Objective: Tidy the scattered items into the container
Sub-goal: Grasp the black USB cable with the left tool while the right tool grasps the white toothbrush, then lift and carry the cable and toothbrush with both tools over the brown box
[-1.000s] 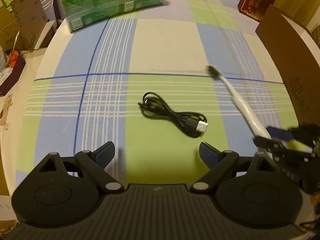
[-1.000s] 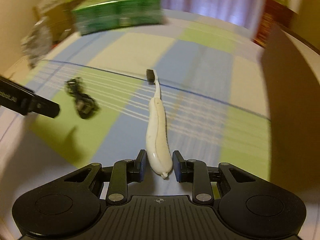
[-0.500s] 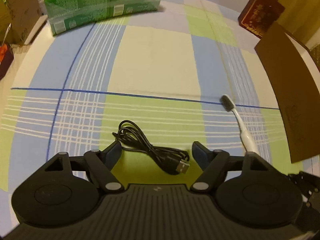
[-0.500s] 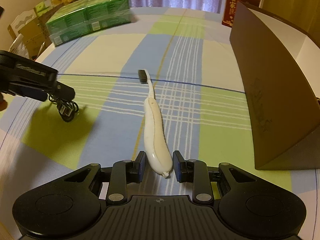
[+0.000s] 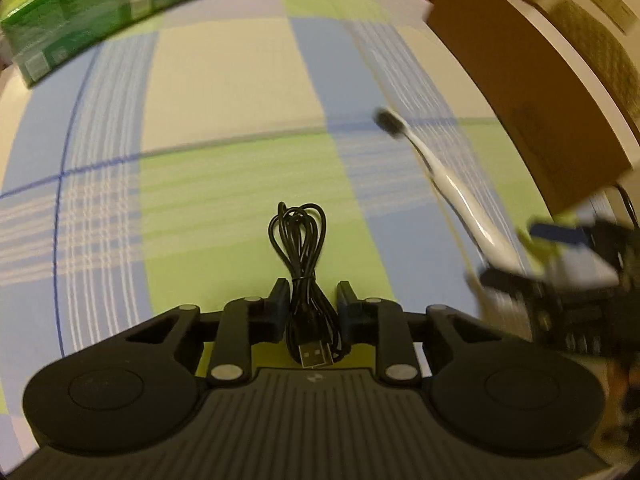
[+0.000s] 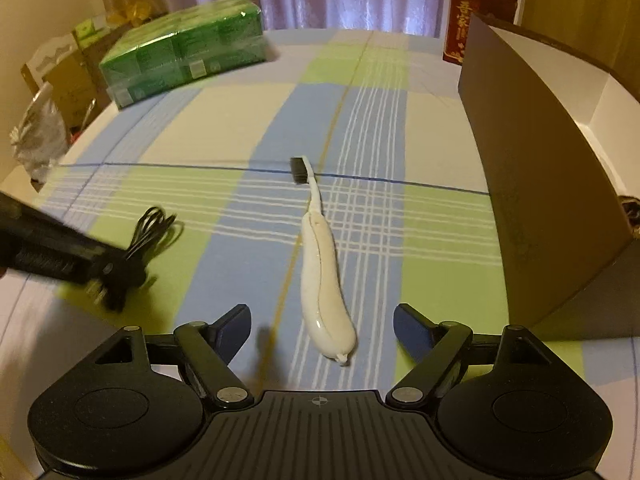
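A coiled black USB cable [image 5: 298, 248] sits between the fingers of my left gripper [image 5: 313, 300], which is shut on it; the plug end points back toward the camera. A white toothbrush [image 6: 322, 268] with dark bristles lies on the checked tablecloth, its thick handle end between the spread fingers of my open right gripper [image 6: 323, 322]. The left wrist view shows the toothbrush [image 5: 452, 184] and, blurred, the right gripper [image 5: 528, 256] at its handle. In the right wrist view the left gripper [image 6: 108, 268] holds the cable [image 6: 150, 228] at the left. The brown cardboard box [image 6: 536, 200] stands to the right.
A green wrapped multipack [image 6: 184, 52] lies at the far left of the table [image 6: 240, 120], and a red box [image 6: 480, 20] stands at the far end. Bags and cartons [image 6: 52, 92] crowd the space beyond the table's left edge. The box wall [image 5: 520, 80] is close to the toothbrush.
My left gripper came down over the cable and shut on it. My right gripper opened and let go of the toothbrush, which now lies on the cloth.
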### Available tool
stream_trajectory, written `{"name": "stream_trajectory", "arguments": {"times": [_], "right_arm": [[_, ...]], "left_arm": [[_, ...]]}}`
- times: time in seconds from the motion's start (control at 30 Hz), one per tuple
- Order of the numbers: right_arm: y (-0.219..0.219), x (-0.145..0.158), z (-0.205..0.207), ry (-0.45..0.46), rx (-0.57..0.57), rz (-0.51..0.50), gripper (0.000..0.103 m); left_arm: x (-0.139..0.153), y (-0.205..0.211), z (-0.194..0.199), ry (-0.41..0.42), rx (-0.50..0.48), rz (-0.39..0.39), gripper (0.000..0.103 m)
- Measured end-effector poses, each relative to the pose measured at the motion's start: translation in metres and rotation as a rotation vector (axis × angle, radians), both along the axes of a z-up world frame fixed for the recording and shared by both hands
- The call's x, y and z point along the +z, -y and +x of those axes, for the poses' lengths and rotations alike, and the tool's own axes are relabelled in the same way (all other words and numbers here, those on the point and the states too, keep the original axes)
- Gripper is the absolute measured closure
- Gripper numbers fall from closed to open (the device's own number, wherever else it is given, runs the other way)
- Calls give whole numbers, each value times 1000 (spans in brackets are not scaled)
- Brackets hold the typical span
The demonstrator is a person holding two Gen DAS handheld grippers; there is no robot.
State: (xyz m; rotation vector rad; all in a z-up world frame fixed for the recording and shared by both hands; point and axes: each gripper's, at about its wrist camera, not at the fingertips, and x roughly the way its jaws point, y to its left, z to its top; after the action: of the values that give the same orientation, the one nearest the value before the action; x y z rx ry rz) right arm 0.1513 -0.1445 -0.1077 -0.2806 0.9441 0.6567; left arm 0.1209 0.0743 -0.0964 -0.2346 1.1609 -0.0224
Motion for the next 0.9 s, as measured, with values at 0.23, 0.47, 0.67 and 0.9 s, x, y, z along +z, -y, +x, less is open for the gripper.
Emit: {"name": "stream_trajectory", "arguments": {"times": [0.23, 0.47, 0.67, 0.9], "right_arm": [[0, -3, 5, 5, 11, -1, 19], [-15, -7, 16, 58, 66, -4, 25], [-15, -14, 17, 28, 109, -30, 58], [-5, -7, -4, -22, 152, -54, 76]], "left_arm": [[0, -7, 4, 11, 75, -15, 79], [0, 5, 20, 33, 37, 37, 78], [-1, 8, 14, 48, 11, 69, 82], [2, 14, 4, 32, 4, 62, 91]]}}
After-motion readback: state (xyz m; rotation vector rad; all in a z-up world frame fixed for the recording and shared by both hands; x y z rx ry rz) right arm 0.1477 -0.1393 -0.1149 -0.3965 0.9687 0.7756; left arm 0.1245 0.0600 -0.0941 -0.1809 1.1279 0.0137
